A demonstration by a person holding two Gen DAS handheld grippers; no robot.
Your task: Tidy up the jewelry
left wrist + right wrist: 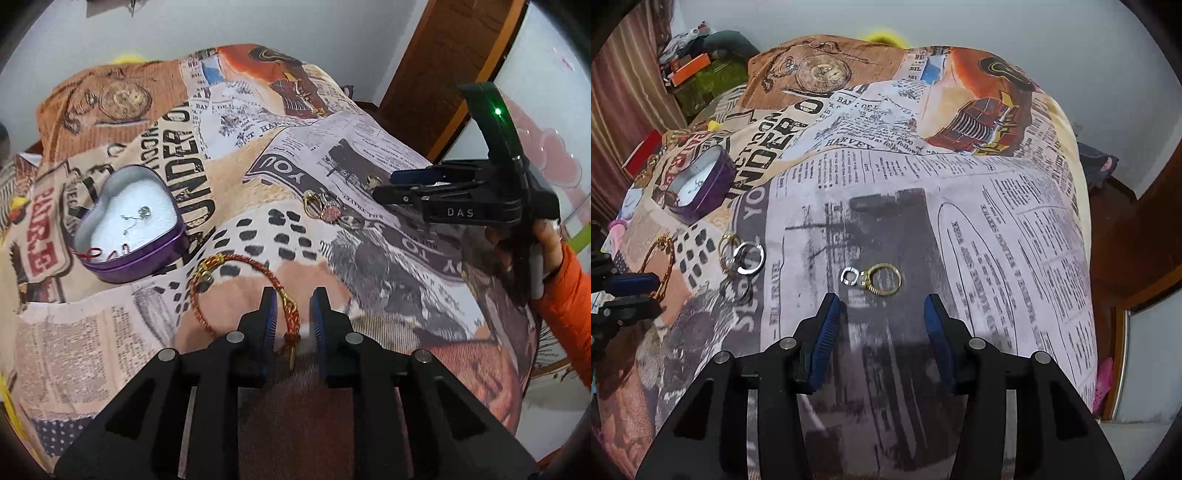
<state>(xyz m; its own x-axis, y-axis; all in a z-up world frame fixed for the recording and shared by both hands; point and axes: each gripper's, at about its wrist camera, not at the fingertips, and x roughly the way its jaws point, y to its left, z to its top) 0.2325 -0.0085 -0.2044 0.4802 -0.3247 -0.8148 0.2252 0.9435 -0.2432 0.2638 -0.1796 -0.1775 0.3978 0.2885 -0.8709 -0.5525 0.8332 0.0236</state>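
A red-and-gold braided bracelet (236, 260) lies on the printed blanket. One strand of it runs between the pads of my left gripper (293, 295), which stands open a little; the pads do not press the strand. Left of it an open purple heart-shaped tin (147, 258) holds small silver pieces (142, 214) on white lining. My right gripper (882, 301) is open just short of a gold ring (884, 279) and a small silver ring (849, 276), with nothing between its fingers. Several more rings (750, 258) lie in a cluster to the left.
The newspaper-print blanket (923, 184) covers a bulging bed and drops off at the right toward a wooden frame (1137, 258). Clutter and a curtain (624, 92) sit at the far left. A hand in an orange sleeve (569, 295) holds the right gripper.
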